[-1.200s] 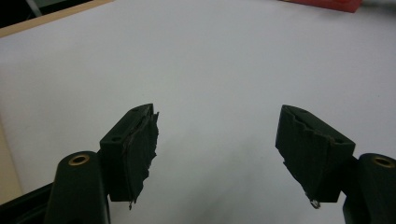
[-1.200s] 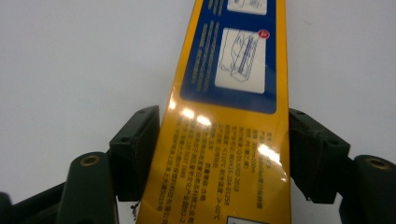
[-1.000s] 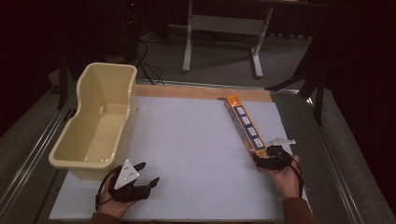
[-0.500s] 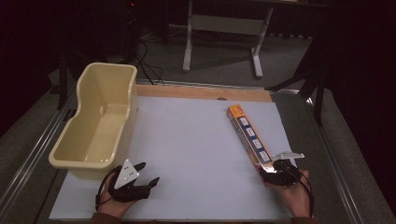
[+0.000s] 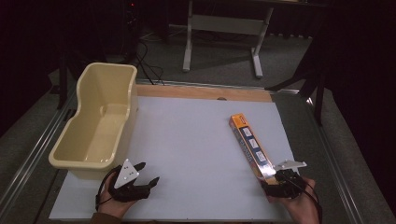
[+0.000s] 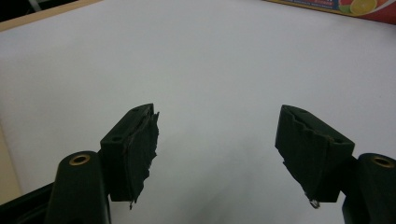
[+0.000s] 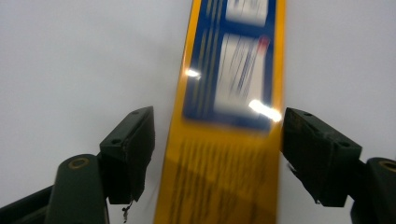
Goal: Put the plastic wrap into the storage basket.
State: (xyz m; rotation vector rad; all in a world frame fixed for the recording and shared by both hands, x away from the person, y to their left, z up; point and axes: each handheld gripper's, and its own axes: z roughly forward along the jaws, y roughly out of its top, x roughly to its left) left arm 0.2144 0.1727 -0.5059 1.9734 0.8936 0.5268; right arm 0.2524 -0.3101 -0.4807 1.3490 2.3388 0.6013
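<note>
A long, narrow orange and blue box point(image 5: 250, 142) lies flat on the white table top point(image 5: 187, 140) at the right, running from the middle toward the front edge. My right gripper point(image 5: 271, 179) sits at the box's near end. In the right gripper view the box point(image 7: 233, 93) lies between the jaws of my right gripper point(image 7: 217, 140), which have just been opening; a gap shows on the left side. My left gripper point(image 5: 148, 172) rests at the front left, open. In the left gripper view, my left gripper point(image 6: 217, 135) has bare table between its jaws.
A cream plastic tub point(image 5: 128, 112) stands on the left side of the table, just beyond my left gripper. A wooden strip point(image 5: 205, 92) runs along the far edge. A metal table frame point(image 5: 224, 28) stands on the floor behind.
The box has slid toward the front edge together with my right gripper, whose jaws have opened off it. My left gripper has stayed where it was.
</note>
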